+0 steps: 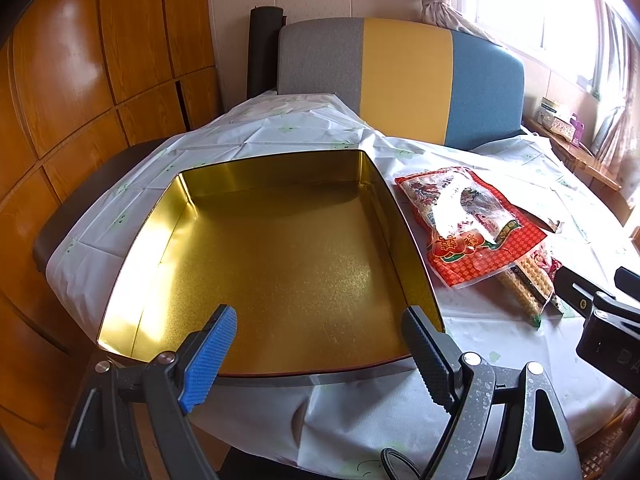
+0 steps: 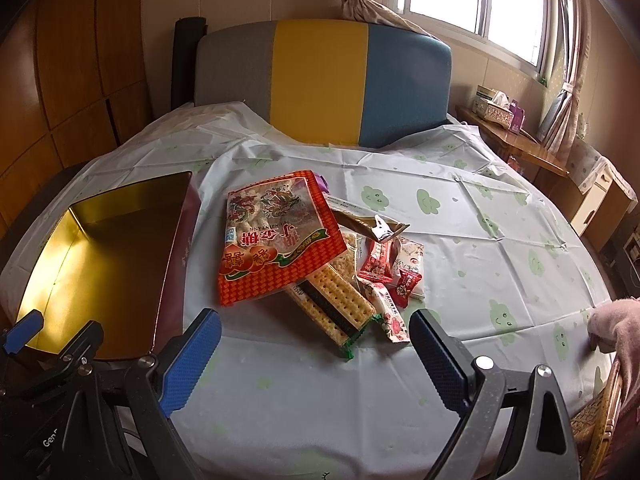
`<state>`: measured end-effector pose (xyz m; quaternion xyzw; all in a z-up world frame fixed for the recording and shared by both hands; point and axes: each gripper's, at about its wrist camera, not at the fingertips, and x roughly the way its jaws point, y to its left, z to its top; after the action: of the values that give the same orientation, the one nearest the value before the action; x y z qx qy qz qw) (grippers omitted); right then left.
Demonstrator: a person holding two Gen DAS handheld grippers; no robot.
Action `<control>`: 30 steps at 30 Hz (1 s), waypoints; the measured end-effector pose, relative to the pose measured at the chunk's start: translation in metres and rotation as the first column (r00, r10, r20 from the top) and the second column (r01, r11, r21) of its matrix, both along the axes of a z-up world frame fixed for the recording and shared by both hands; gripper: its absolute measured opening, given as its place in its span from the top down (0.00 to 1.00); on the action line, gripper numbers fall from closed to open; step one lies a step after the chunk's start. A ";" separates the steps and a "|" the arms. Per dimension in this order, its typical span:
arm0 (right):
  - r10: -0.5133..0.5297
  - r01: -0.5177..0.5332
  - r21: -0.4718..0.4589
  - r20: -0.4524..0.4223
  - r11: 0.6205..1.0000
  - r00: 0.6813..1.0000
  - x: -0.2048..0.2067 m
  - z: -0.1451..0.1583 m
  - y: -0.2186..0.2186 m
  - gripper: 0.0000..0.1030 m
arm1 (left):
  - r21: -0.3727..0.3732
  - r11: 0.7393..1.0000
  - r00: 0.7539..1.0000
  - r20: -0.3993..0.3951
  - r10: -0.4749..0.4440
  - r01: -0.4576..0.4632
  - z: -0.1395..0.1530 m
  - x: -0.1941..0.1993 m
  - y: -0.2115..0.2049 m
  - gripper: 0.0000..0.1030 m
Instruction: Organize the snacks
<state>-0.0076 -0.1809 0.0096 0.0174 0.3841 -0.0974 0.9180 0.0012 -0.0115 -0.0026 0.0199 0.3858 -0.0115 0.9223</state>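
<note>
Two handheld grippers hover over a round table (image 2: 460,248) draped in a white cloth printed with green shapes. Seen from the left wrist, the left gripper (image 1: 320,322) hangs with its blue finger (image 1: 210,356) and black finger (image 1: 430,356) spread wide apart, holding nothing, poised over the near rim of an open gold tin (image 1: 280,256) whose bare floor catches the window light. Just to the right of the tin lies a red snack bag (image 1: 468,220), partly covering a pack of crackers (image 1: 524,286); part of the right gripper (image 1: 600,312) shows at the right edge, beside those packets. From the right wrist, the right gripper (image 2: 316,328) also stands open and holds nothing, its blue pad (image 2: 190,360) and dark pad (image 2: 438,360) well apart above the cloth just short of the pile. The red snack bag (image 2: 276,236) lies on top of the heap, overlapping the pack of crackers (image 2: 340,304); a brown stick packet (image 2: 360,222) pokes out from behind it, and several small red and white candy packets (image 2: 394,272) cluster to the right. The gold tin (image 2: 100,264) sits to the left of the pile, close but apart from it, with the tip of the left gripper (image 2: 24,330) over its near corner. A grey, yellow and blue chair back (image 2: 324,80) rises beyond the table, and a pink sleeve (image 2: 618,328) shows at the right edge.
</note>
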 end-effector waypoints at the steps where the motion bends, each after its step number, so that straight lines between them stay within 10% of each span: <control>1: 0.001 -0.001 -0.001 -0.001 1.000 1.000 0.000 0.000 0.000 0.06 | 0.001 1.000 1.000 0.001 -0.002 0.002 0.000 0.000 -0.001 0.17; 30: 0.019 -0.019 -0.011 -0.038 1.000 0.999 0.022 -0.008 -0.047 0.06 | 0.077 0.995 0.998 -0.008 -0.065 0.065 0.003 0.017 -0.024 0.17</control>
<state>0.0142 -0.2283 0.0015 0.0068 0.4012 -0.0911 0.9114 0.0178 -0.0356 0.0002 0.0680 0.3876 -0.0266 0.9189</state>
